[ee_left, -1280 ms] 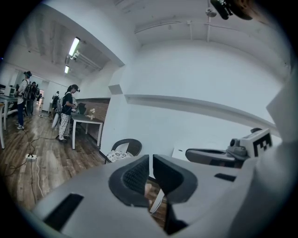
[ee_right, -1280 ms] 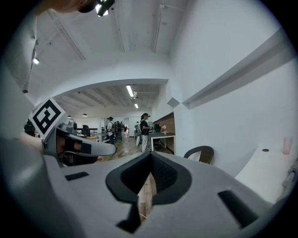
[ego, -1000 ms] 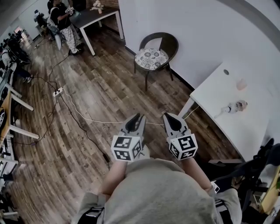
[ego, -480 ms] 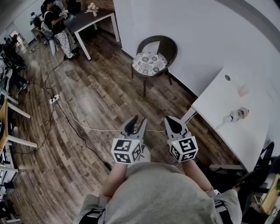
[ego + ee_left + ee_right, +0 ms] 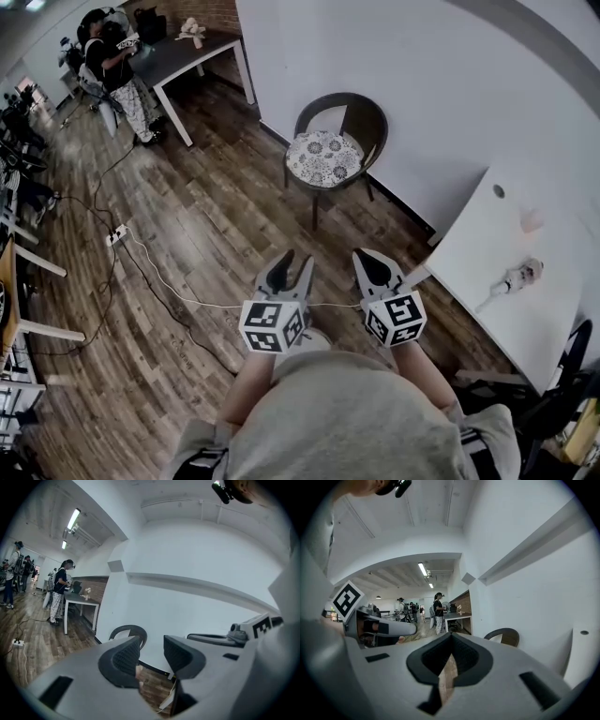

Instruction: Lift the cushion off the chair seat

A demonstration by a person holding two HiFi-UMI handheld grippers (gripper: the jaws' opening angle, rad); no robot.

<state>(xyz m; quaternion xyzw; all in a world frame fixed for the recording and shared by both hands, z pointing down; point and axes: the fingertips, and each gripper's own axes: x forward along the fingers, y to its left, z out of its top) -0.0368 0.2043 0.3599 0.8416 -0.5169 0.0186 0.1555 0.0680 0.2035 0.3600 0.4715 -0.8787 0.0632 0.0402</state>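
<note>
At the upper left of the head view, a person [image 5: 111, 67] stands beside a dark desk [image 5: 187, 52] with white legs, which has a small pale thing on its far end. Below them the wooden floor [image 5: 211, 211] runs down the frame. A power strip [image 5: 117, 234] lies near its left edge, and a white cable [image 5: 178, 292] trails from it towards the lower middle. Upper middle, a dark round-backed chair [image 5: 364, 117] stands against the white wall. The cushion [image 5: 323, 157], pale with a flowered pattern, lies flat on its seat, well apart from both tools. At the lower middle the wearer's arms reach forward over a grey top. The left tool [image 5: 292, 265] is held above the floor with its jaws apart; they have just been opening. Its own view shows nothing between the ribbed pads [image 5: 125, 657], only the chair's back and the wall beyond. Just to its right, the right tool [image 5: 375, 265] has its jaws closed tip to tip and empty. Its view shows a sliver of floor through the slit beneath the tips. Each tool carries a cube printed with black-and-white square markers, the only print that can be made out. At the right edge a white desk [image 5: 487, 246] slants down the frame, and a small object on it is too small to tell.
</note>
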